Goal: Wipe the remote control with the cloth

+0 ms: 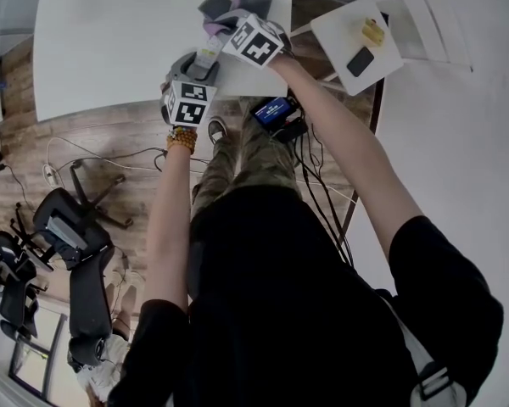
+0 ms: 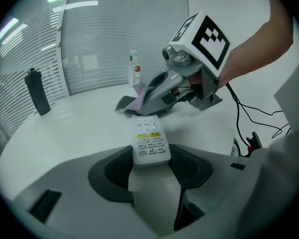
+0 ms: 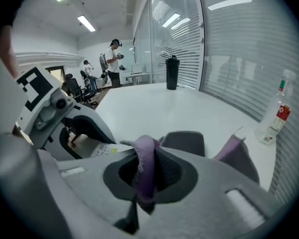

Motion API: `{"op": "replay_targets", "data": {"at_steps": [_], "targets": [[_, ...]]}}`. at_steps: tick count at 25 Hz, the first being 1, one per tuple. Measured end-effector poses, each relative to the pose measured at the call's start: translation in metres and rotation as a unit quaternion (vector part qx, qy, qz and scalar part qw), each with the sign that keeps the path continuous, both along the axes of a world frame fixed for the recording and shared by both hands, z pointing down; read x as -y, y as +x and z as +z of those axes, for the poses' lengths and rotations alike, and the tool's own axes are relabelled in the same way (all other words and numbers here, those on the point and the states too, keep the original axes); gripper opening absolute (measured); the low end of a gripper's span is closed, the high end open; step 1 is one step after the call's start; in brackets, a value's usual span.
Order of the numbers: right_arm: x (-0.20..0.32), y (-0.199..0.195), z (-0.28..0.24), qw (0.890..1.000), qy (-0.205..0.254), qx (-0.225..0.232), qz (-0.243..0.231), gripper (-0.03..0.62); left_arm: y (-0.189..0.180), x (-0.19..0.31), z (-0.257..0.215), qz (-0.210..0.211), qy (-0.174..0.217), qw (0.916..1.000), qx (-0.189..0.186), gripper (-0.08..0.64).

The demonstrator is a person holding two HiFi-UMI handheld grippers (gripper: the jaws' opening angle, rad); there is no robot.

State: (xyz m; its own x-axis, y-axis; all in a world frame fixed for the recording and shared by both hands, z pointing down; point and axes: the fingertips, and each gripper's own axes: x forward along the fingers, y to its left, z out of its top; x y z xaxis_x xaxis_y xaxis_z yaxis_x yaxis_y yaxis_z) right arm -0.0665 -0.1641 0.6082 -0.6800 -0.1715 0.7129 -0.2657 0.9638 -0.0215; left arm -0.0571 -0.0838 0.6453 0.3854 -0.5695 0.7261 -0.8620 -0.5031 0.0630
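Observation:
A white remote control (image 2: 150, 142) with yellow and grey buttons sits between the pads of my left gripper (image 2: 150, 159), which is shut on its near end. It points out over the white table (image 1: 110, 32). My right gripper (image 3: 147, 166) is shut on a purple-and-grey cloth (image 3: 145, 168), which hangs in folds past the jaws. In the left gripper view the right gripper (image 2: 157, 94) brings the cloth (image 2: 138, 100) down at the remote's far end. In the head view both grippers meet at the table's near edge, left gripper (image 1: 205, 62) below right gripper (image 1: 226, 19).
A black flask (image 2: 37, 91) and a spray bottle (image 2: 134, 68) stand at the table's far side by a glass wall. A small side table (image 1: 335, 24) carries a phone and a yellow item. Cables and office chairs (image 1: 68, 236) lie on the floor. People stand far off (image 3: 112, 56).

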Motion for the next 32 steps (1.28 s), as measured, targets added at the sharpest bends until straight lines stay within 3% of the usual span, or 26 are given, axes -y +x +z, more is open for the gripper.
{"op": "replay_targets", "data": {"at_steps": [6,10,14,16,19,21,24,28,32], "targets": [[-0.032,-0.010,-0.004,0.998,-0.057,0.041,0.000,0.014,-0.001,0.001,0.004,0.001,0.000,1.0000,-0.002,0.238],[-0.079,-0.023,-0.008,0.989,-0.113,0.057,-0.072,0.014,0.000,0.002,0.005,0.000,-0.004,1.0000,-0.002,0.238],[-0.099,-0.028,-0.028,0.973,-0.178,0.105,-0.101,0.014,0.002,0.003,0.005,-0.001,0.000,1.0000,-0.006,0.238],[-0.095,-0.027,-0.057,0.962,-0.195,0.159,-0.107,0.014,0.002,0.005,0.004,0.000,0.002,1.0000,-0.007,0.238],[-0.075,-0.021,-0.120,0.936,-0.209,0.259,-0.114,0.014,0.001,0.003,0.001,0.003,-0.002,1.0000,-0.005,0.238],[-0.050,-0.012,-0.154,0.927,-0.196,0.305,-0.096,0.014,0.002,0.003,-0.001,0.004,-0.003,1.0000,-0.004,0.238],[-0.001,0.005,-0.177,0.936,-0.129,0.327,-0.030,0.014,0.002,0.003,0.000,0.002,-0.001,1.0000,-0.005,0.238],[0.049,0.028,-0.158,0.964,0.013,0.258,0.067,0.014,0.002,0.003,0.000,0.004,-0.004,1.0000,-0.005,0.238],[0.053,0.023,-0.109,0.981,0.074,0.165,0.071,0.014,0.001,0.004,-0.002,0.007,-0.004,1.0000,-0.002,0.238]]}}
